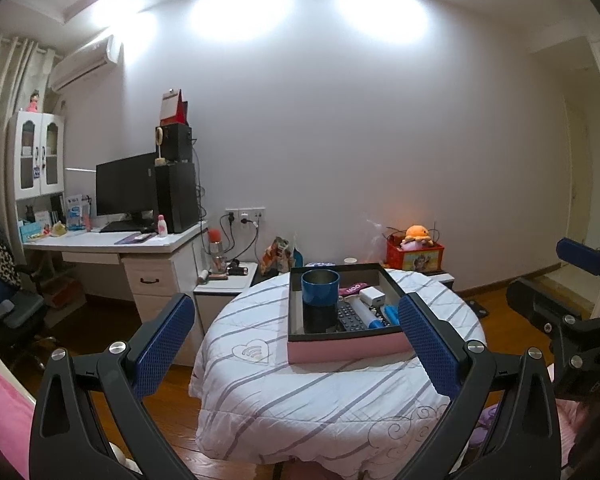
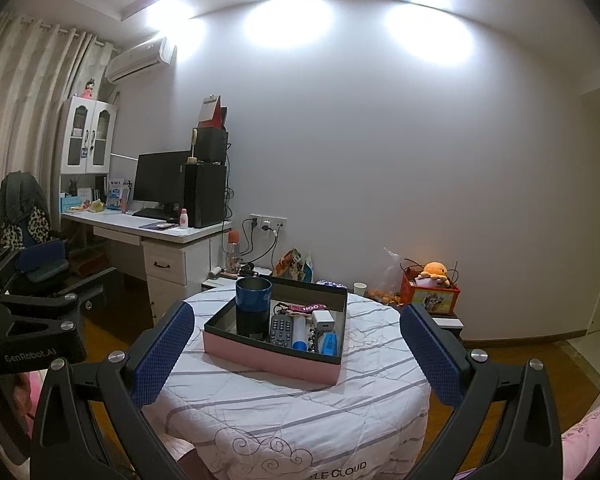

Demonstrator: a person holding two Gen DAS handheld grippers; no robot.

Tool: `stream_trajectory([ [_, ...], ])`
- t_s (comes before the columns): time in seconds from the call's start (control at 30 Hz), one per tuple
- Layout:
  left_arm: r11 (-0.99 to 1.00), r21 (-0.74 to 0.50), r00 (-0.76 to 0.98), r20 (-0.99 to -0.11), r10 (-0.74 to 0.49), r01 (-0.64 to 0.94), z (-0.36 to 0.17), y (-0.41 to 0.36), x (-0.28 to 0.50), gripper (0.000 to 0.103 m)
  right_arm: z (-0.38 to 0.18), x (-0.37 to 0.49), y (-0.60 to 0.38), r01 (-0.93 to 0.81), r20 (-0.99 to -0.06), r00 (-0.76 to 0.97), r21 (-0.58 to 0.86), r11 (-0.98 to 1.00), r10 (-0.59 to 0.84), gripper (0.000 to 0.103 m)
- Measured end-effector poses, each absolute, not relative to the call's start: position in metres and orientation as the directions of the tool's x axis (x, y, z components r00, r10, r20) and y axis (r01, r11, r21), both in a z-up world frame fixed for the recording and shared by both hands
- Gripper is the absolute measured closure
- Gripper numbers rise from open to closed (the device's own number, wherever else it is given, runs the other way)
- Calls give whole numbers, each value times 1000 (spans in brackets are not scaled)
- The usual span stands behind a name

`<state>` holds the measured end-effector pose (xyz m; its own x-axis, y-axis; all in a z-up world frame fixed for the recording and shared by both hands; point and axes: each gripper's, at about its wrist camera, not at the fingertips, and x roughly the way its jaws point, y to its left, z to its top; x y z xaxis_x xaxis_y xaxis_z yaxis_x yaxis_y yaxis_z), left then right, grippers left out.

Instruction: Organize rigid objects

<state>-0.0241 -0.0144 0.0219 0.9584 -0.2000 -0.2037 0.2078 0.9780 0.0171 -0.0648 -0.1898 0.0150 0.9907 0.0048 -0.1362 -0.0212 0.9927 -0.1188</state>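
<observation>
From the left wrist, the left gripper [image 1: 296, 334] gapes wide and empty; the pink box [image 1: 346, 350] sits at twelve o'clock. From the right wrist, the right gripper [image 2: 296, 340], equally wide, frames that box [image 2: 272, 358] at eleven o'clock, its remote control [image 2: 281, 330] lying lengthwise towards the fingers.

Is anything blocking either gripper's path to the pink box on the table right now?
Nothing visible does. Both the left gripper and right gripper are open and empty, held back from the pink box on the round table. Only bare striped cloth lies between. Inside, the blue cup stands tallest, at the box's left end.
</observation>
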Motion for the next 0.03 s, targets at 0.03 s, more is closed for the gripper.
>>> stream_trajectory([
  [0.03, 976, 19, 955, -209, -209, 217, 21, -15, -23, 0, 15, -65, -190, -22, -139, 990, -117, 993, 6, 0],
])
